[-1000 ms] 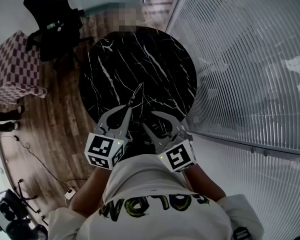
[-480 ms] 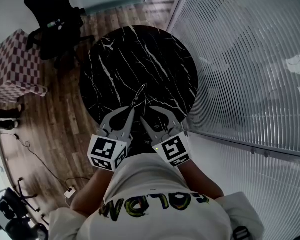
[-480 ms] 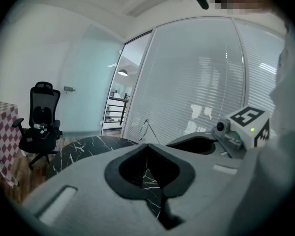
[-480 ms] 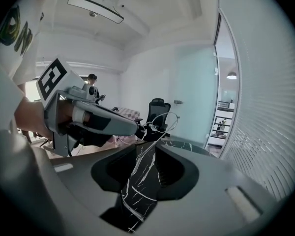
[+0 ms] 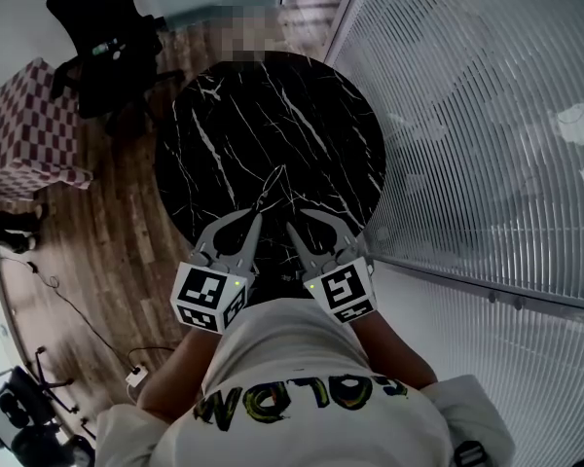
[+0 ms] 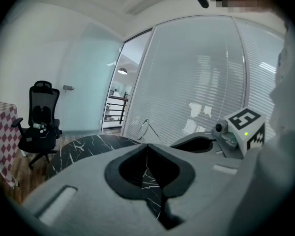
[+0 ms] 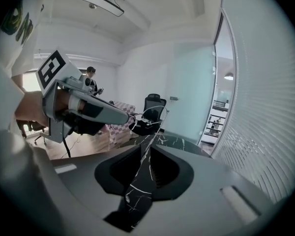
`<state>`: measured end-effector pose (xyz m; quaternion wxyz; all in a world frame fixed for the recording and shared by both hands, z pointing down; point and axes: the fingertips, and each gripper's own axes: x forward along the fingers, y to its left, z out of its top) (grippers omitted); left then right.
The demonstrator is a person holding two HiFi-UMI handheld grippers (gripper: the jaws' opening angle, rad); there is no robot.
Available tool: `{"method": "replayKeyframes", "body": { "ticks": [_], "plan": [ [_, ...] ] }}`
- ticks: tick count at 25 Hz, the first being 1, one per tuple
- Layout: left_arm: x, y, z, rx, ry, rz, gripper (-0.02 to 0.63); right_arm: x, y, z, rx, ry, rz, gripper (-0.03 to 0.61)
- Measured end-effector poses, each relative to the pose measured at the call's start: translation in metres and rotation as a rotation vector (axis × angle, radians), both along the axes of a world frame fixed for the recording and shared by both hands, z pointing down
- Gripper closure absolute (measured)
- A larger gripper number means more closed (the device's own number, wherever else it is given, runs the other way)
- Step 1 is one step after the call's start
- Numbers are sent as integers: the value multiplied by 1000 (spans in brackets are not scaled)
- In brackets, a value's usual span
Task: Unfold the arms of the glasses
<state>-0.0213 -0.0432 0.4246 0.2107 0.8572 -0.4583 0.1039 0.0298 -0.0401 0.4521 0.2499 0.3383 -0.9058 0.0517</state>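
Note:
The thin wire-framed glasses hang just above the near edge of the round black marble table. My left gripper is shut on them from the near side, and their rim pokes out past its closed tips. My right gripper sits close beside it on the right. Its jaws have just been closing. One slim arm of the glasses runs down between them, and a narrow gap still shows at the tips. In the right gripper view the left gripper holds the frame from the left.
A wall of slatted blinds runs along the right of the table. On the wooden floor to the left stand a black office chair and a red-checked cloth-covered table. A person stands far off in the room.
My right gripper has shifted a little left, towards the left gripper, and its jaws have narrowed around the glasses' arm. The left gripper and the glasses have stayed put.

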Motion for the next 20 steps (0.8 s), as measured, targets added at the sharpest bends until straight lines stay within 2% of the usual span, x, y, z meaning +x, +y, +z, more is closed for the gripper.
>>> {"method": "replayKeyframes", "body": {
  "ticks": [3,8,17,20],
  "plan": [
    [0,0,2,-10,4,3,612,13,-6,5,2,33,27,525],
    [-17,-10,-22,-39,30,19,612,13,-26,-21,12,103,49,532],
    [-3,-1,0,-67,17,32,612,46,-31,-7,34,171,63,541],
    [-7,1,-3,-80,23,34,612,47,-33,-16,45,210,59,541]
  ]
}}
